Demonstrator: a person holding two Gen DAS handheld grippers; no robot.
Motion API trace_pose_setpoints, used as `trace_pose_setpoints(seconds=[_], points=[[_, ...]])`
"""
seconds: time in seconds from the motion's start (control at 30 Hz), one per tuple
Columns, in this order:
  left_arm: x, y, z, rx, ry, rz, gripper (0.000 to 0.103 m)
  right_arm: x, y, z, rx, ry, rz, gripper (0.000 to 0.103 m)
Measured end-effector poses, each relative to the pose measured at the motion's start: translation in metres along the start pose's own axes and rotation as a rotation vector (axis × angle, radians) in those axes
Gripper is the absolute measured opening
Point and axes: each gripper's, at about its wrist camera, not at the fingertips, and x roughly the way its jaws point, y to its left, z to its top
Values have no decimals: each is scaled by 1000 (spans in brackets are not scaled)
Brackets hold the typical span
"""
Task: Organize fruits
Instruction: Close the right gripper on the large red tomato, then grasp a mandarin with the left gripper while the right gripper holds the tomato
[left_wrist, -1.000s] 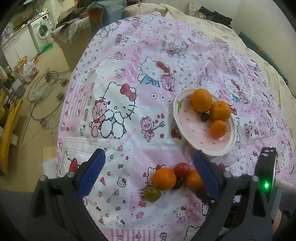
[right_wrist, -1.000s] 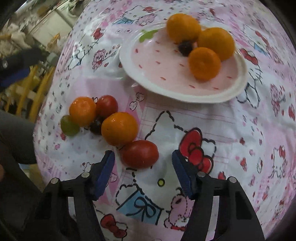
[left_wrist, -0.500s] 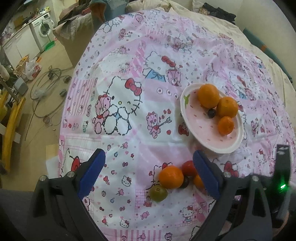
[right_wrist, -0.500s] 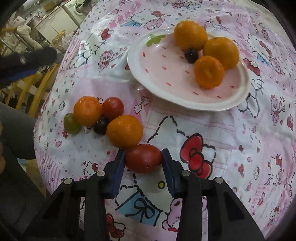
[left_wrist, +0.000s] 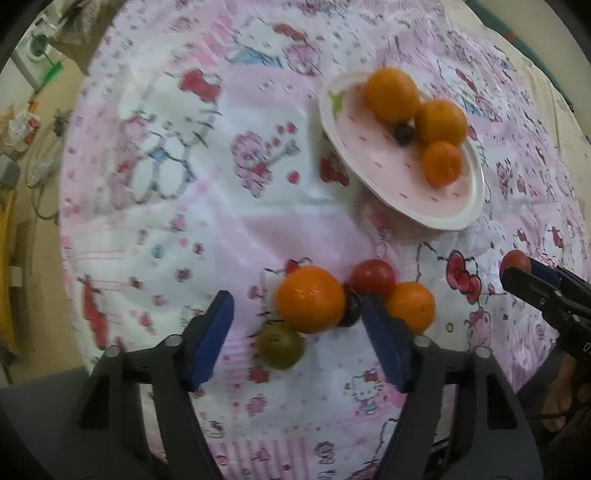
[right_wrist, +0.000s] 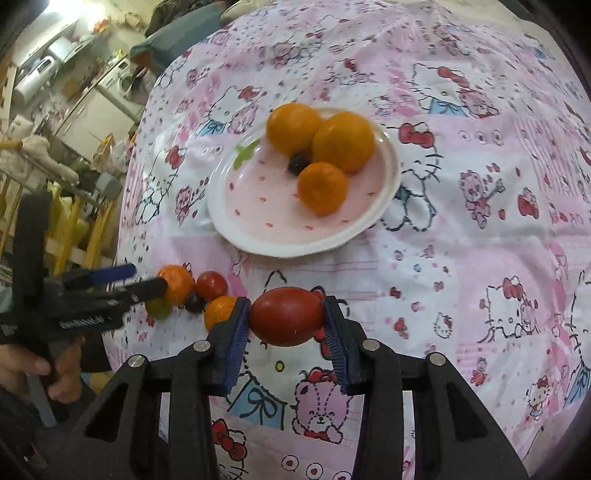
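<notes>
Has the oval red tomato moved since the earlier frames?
Yes. The oval red tomato, clamped in the right tool, is lifted off the cloth, away from the fruit cluster beside the plate.

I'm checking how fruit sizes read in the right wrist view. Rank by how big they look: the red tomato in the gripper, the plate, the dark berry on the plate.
1. Plate.
2. Red tomato, though it is nearest the camera, which enlarges it.
3. Dark berry, clearly smallest.
</notes>
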Motion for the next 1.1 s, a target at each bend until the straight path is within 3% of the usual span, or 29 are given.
trace_pose_setpoints(seconds=[0.13,0.27,0.33,0.73,1.1], points=[[12,-4,2,-10,33,6,48,-3,-5,-1,12,-7,1,41],[19,-4,5,-14,42,16,46,-6,-10,-3,20,-10,5,41],[21,-7,6,-10,44,6,40,-6,-10,-1,23,-12,7,41],[0,-3,13,-7,-30,-2,38,-8,-8,1,21,-22,14,41],[-59,0,14,-26,-208,-22,37,-20,-16,2,42,-52,9,41]])
